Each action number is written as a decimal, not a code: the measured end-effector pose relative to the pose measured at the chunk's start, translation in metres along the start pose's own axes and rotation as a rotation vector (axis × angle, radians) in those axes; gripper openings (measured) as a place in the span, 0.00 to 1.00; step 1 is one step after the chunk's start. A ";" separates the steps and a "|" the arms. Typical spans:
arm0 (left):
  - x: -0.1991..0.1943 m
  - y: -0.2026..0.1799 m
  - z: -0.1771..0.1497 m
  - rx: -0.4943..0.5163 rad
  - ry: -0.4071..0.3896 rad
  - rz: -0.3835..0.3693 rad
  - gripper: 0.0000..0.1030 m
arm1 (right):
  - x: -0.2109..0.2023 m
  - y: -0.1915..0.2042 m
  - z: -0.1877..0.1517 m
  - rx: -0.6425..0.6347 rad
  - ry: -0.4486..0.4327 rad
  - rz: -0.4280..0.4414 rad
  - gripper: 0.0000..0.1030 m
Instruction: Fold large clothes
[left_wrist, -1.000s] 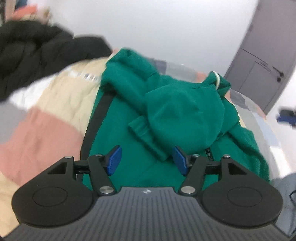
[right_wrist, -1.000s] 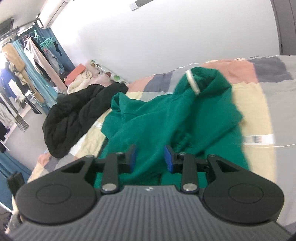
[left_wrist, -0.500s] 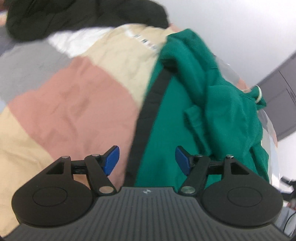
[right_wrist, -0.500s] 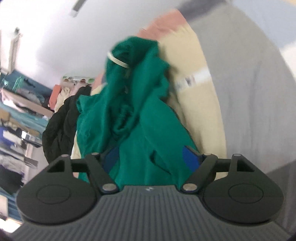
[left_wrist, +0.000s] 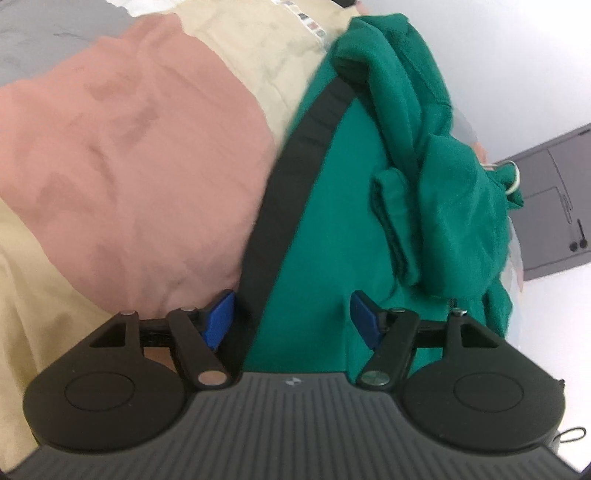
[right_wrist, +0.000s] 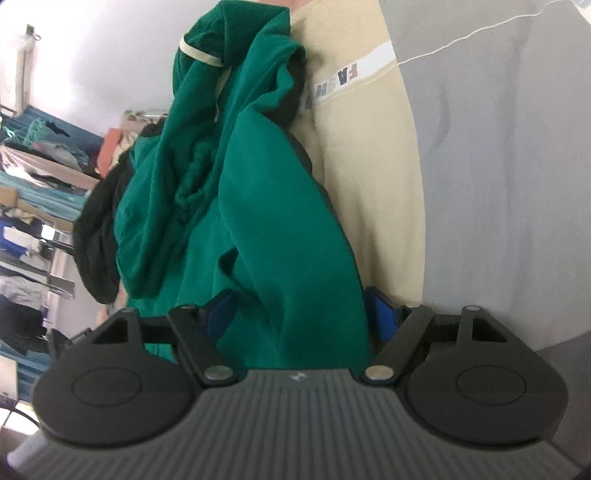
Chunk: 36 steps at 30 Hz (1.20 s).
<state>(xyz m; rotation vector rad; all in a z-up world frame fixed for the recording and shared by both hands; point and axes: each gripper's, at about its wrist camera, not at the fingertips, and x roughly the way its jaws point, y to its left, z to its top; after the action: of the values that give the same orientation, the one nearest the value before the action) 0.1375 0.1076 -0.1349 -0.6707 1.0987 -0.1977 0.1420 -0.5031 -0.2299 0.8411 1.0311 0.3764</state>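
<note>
A green hoodie (left_wrist: 332, 206) lies crumpled on a bed whose patchwork cover (left_wrist: 122, 155) runs in pink, cream and grey blocks. Its body is spread fairly flat near the two grippers, while the hood and sleeves are bunched in a heap farther back toward the wall. A black band (left_wrist: 291, 177) edges the hoodie's side where it meets the pink and cream patches.

The left gripper (left_wrist: 291, 319) hangs low over that edge with its jaws wide apart; the black band and green cloth show between the blue pads (left_wrist: 219, 319), but the pads do not press on them. Its jaws have opened a little in the last moment.

The right gripper (right_wrist: 301, 317) stands over the hoodie's other side, beside the cream patch, and its jaws have just opened wide. A fold of green cloth (right_wrist: 288, 258) rises between them (whether it touches the pads I cannot tell).

A black jacket (right_wrist: 96, 236) lies beyond the hoodie.
</note>
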 end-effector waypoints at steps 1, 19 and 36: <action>-0.001 0.000 -0.001 0.003 0.001 -0.018 0.70 | -0.001 -0.001 0.000 -0.006 0.000 0.007 0.76; 0.009 -0.020 -0.020 0.072 0.043 -0.155 0.69 | 0.026 0.026 -0.010 -0.099 0.036 0.157 0.78; -0.037 -0.023 -0.021 0.036 -0.139 -0.263 0.10 | -0.013 0.079 -0.001 -0.129 -0.149 0.221 0.12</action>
<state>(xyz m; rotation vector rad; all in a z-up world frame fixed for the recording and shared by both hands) 0.1058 0.0984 -0.0996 -0.7842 0.8702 -0.3898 0.1426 -0.4609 -0.1624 0.8553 0.7696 0.5536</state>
